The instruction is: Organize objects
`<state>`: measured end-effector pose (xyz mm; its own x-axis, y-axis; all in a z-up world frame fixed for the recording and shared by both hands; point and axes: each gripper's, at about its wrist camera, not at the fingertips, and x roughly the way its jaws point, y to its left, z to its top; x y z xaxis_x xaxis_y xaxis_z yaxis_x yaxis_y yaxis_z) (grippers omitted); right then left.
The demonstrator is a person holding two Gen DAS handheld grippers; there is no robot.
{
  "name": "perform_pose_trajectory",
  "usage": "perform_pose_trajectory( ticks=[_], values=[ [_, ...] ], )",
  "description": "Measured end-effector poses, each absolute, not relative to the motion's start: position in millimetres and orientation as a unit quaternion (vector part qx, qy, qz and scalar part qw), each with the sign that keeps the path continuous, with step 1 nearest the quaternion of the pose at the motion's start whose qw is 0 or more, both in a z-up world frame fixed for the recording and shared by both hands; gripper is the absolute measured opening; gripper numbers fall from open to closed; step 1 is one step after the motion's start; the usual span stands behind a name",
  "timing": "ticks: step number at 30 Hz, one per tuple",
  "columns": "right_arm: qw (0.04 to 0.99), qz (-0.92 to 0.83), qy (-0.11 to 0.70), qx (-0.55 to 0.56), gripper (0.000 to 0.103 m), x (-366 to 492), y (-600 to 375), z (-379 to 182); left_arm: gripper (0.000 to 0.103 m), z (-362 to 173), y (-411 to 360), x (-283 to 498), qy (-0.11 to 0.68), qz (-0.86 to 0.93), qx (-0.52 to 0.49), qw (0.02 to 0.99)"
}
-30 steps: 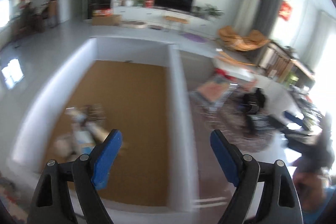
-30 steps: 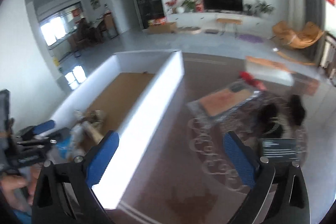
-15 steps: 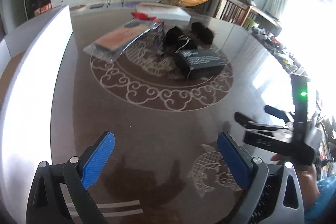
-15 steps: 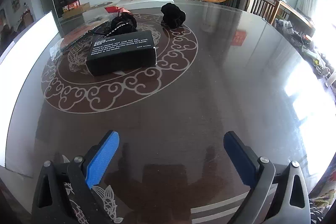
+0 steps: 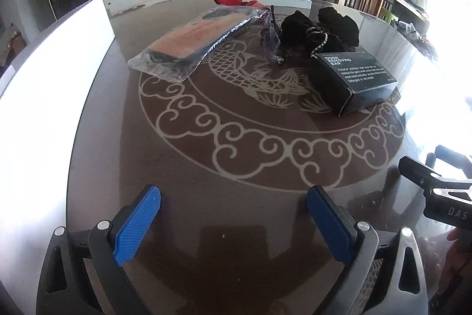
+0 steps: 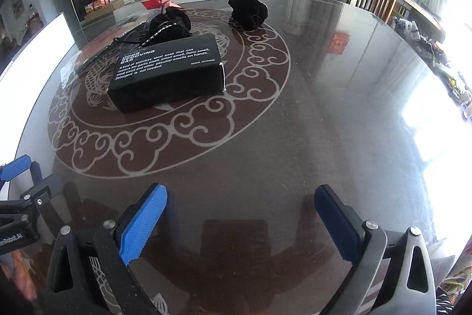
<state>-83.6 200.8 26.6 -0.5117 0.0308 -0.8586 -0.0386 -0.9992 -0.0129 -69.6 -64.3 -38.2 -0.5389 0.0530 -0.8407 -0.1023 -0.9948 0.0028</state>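
A black box with white lettering (image 5: 354,81) (image 6: 168,70) lies on the dark patterned table top (image 5: 236,155). Behind it sit a black pouch with a chain (image 5: 303,31) (image 6: 169,24) and a second black cloth bundle (image 5: 339,22) (image 6: 247,9). A clear plastic bag holding an orange item (image 5: 194,43) lies further left. My left gripper (image 5: 233,192) hangs open over bare table, short of the objects, with nothing between its blue pads. My right gripper (image 6: 240,191) is likewise open and empty above the table, near the box's right side.
A tall white box wall (image 5: 44,78) (image 6: 29,58) runs along the table's left side. A small clear item (image 5: 273,43) lies by the pouch. Each gripper shows at the edge of the other's view. Bare table (image 6: 339,108) stretches to the right.
Both views swung away from the white box with items on its brown floor and came down over the table. The left jaws stand a little wider than before.
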Motion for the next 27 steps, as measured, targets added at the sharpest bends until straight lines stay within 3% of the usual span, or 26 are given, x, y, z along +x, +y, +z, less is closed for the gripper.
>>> perform_pose_trajectory(
  ticks=[27],
  values=[
    [0.023, 0.889, 0.003, -0.458, 0.103, -113.7, 199.6, 22.0, 0.103, -36.8, -55.2, -103.0, 0.019, 0.888, -0.457, 0.041]
  ],
)
